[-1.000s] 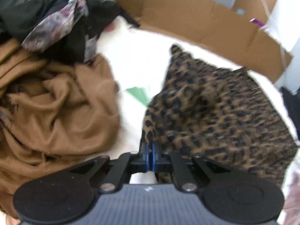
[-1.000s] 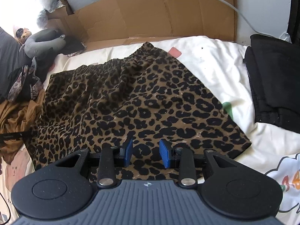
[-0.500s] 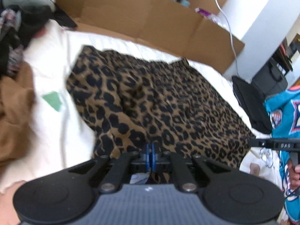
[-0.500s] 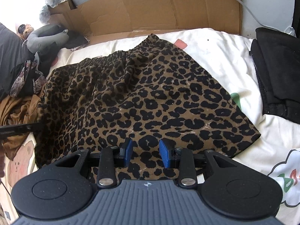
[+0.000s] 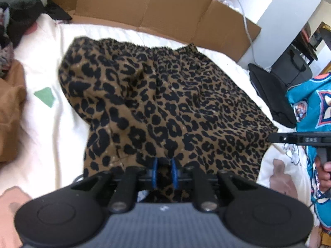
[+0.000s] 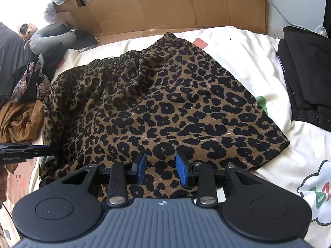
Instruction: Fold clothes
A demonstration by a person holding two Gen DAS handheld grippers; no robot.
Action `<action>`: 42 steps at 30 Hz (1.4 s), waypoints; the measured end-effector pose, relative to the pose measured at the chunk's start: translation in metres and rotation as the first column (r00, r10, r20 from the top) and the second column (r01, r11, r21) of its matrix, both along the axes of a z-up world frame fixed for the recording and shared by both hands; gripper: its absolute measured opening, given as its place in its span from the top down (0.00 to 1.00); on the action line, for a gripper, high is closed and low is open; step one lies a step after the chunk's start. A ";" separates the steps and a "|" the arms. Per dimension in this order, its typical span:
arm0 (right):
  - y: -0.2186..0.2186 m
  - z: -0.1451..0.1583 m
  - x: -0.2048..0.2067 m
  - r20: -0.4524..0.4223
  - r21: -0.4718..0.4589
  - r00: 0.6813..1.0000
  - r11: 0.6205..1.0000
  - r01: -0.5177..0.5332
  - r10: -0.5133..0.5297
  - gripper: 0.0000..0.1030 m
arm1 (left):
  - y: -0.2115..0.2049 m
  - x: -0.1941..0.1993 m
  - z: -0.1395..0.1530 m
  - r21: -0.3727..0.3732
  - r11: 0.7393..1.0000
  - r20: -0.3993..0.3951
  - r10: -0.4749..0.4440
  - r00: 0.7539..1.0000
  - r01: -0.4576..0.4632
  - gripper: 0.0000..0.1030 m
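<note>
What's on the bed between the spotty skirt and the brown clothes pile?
Only bare white bedsheet with a small green patch, seen in the left wrist view.

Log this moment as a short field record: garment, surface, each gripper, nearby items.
garment: leopard skirt, spread out, elastic waistband at the far edge
surface: white sheet with cartoon prints
left gripper: open, skirt hem between the fingers
right gripper: open, over the near hem
left of skirt: brown cloth
right of skirt: black garment
behind: cardboard along the far side
</note>
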State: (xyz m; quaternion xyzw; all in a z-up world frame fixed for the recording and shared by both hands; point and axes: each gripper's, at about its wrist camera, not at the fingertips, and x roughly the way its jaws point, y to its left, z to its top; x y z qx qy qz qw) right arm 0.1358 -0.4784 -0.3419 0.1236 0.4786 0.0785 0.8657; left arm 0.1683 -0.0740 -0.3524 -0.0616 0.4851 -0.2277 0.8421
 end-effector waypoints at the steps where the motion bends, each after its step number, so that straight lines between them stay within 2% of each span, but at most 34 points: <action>1: 0.001 0.000 0.000 0.001 -0.002 1.000 1.000 -0.004 0.004 0.63 | 0.005 -0.002 0.005 0.003 1.000 0.009 0.009 1.000 -0.009 0.86; 6: 0.003 -0.002 -0.001 -0.001 -0.006 1.000 1.000 -0.013 0.013 0.63 | 0.032 -0.009 0.024 0.027 0.997 0.049 0.077 0.996 -0.079 0.86; 9: 0.004 -0.002 -0.001 -0.002 -0.007 1.000 1.000 -0.016 0.016 0.63 | 0.046 -0.009 0.023 0.036 0.993 0.051 0.110 0.993 -0.112 0.86; 13: 0.010 0.002 0.000 0.007 0.010 1.000 1.000 -0.030 0.030 0.63 | 0.053 -0.002 0.011 0.022 0.989 0.032 0.148 0.989 -0.148 0.86; 17: 0.027 0.007 0.006 0.023 0.052 0.997 0.996 -0.078 0.077 0.62 | 0.046 0.004 0.000 0.013 0.994 0.031 0.111 0.993 -0.111 0.86; 27: 0.071 0.010 0.017 0.036 0.057 0.979 0.978 -0.203 0.201 0.63 | 0.042 0.020 -0.050 0.080 0.993 -0.011 0.092 0.996 -0.091 0.85; 30: 0.074 0.008 0.016 0.026 0.055 0.978 0.977 -0.208 0.207 0.63 | 0.043 0.017 -0.047 0.090 0.993 -0.013 0.083 0.996 -0.082 0.85; 36: 0.071 0.004 0.013 0.010 0.060 0.981 0.979 -0.193 0.193 0.63 | 0.056 -0.001 -0.018 0.077 0.994 0.003 0.083 0.997 -0.083 0.81; 40: 0.070 0.004 0.011 0.009 0.066 0.982 0.980 -0.187 0.187 0.62 | 0.073 -0.013 0.004 0.065 0.991 0.044 0.112 0.993 -0.115 0.80; 42: 0.070 0.005 0.010 0.010 0.065 0.982 0.979 -0.191 0.191 0.62 | 0.081 -0.015 0.012 0.087 0.987 0.069 0.131 0.989 -0.137 0.77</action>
